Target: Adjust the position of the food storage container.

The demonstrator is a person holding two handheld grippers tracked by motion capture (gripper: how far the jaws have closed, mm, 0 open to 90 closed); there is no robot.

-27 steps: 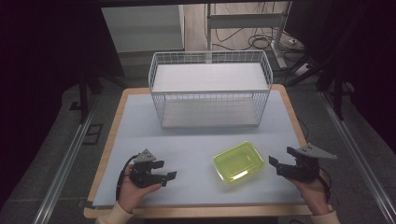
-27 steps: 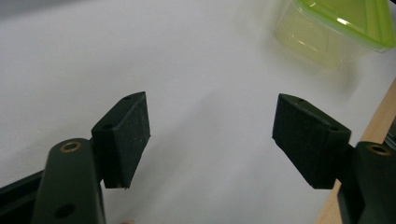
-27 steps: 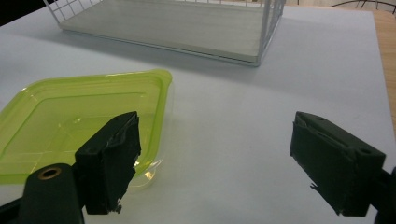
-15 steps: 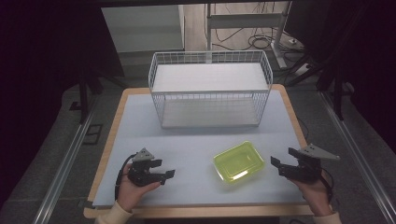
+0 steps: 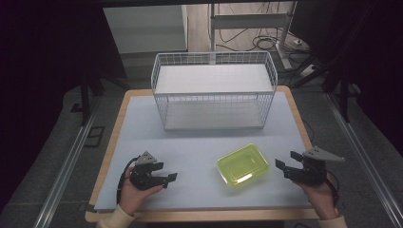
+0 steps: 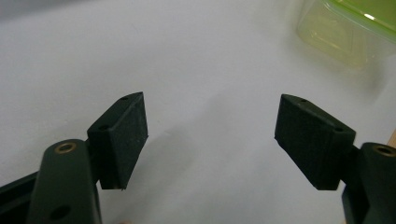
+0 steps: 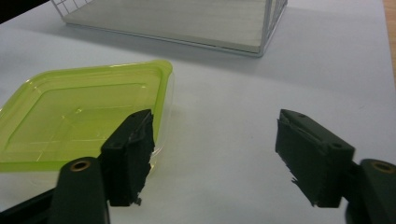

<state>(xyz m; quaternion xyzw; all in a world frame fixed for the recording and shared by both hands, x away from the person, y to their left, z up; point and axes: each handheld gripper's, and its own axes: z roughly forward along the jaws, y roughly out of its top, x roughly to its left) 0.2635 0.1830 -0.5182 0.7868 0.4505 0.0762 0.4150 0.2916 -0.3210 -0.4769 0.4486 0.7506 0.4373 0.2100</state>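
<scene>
Resting wide and empty near worktop's (image 5: 142, 118) front corners, both tools: left tool (image 5: 161, 176), right tool (image 5: 288, 164). Could shove green lidded box (image 5: 243, 166) off front edge.

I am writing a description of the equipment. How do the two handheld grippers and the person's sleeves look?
Both the left gripper and the right gripper are black, with blocky jaw pads, brass-coloured rivets, a grey three-cornered top plate and a black cable. The sleeve cuffs are cream-coloured.
</scene>
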